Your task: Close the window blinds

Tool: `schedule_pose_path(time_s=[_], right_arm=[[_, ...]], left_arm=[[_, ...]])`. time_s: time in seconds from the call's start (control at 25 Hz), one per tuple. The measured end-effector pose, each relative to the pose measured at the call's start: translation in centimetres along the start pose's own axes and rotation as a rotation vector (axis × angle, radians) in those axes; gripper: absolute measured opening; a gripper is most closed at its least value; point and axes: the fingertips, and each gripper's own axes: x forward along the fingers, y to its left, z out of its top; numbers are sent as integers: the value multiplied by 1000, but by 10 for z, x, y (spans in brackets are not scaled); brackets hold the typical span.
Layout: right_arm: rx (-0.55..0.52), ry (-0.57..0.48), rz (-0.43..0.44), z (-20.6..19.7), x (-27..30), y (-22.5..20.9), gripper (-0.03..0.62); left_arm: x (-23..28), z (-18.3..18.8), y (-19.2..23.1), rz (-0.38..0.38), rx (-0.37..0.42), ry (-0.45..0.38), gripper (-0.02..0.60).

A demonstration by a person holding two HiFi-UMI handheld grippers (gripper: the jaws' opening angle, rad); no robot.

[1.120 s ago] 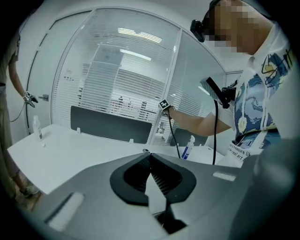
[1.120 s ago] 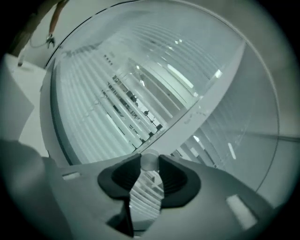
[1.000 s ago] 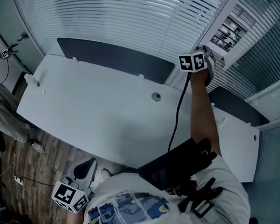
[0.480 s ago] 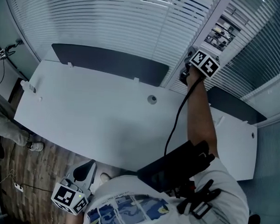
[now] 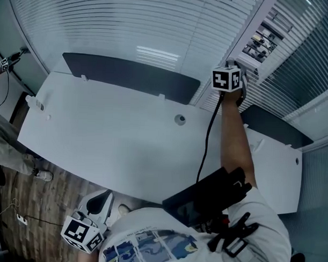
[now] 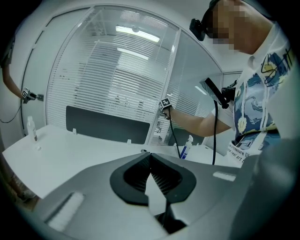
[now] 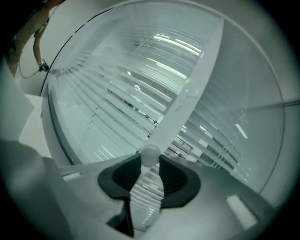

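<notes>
Your left gripper hangs low beside you, over the wood floor, jaws pinched together, nothing in them. The white desk lies in front. Your right arm reaches across it to the window. The right gripper has the white knob between its tips. Its jaws are closing on the knob, pads touching both sides. It's likely the tilt wand's end.

Change over the last second: the marker cube on that gripper has rolled one way, then back. So you look to be twisting the wand and regripping.

The blinds hang behind the desk, fully lowered. The big pane's slats read mostly flat and pale, with a bright reflection that wasn't there before. The narrow strip right of the gripper still shows dark gaps, with clutter visible through them.

Judgement: the tilt is partway, not finished, so more twist is needed. Risk: the knob slips out of the tips.
</notes>
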Motion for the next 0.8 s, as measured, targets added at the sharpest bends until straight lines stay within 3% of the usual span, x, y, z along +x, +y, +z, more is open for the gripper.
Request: schedule_pose_path(time_s=[0.12,0.2,0.28,0.4,0.48,0.68,0.8], right_arm=[[-118,16,-33,-4,4,2,121],[-67,-6,-12,-5,5,3,124],[178,-64,71,-4,1,0,129],[692,-98,239,-10,0,-3,133],[886,-93,291,-10,1,-4,135],[1030,-41,266,-13,2,-6,125],[850,-23,193,-13,2,-6,123]], left_arm=[[4,0,-2,-13,6,2,6],[7,3,-4,-20,9,4,6],[9,3,-6,-30,14,8,6],[11,3,-6,-34,17,14,6],[11,5,-5,-34,20,13,6],[12,3,-6,-41,14,11,6],[13,0,-4,-42,11,5,6]])
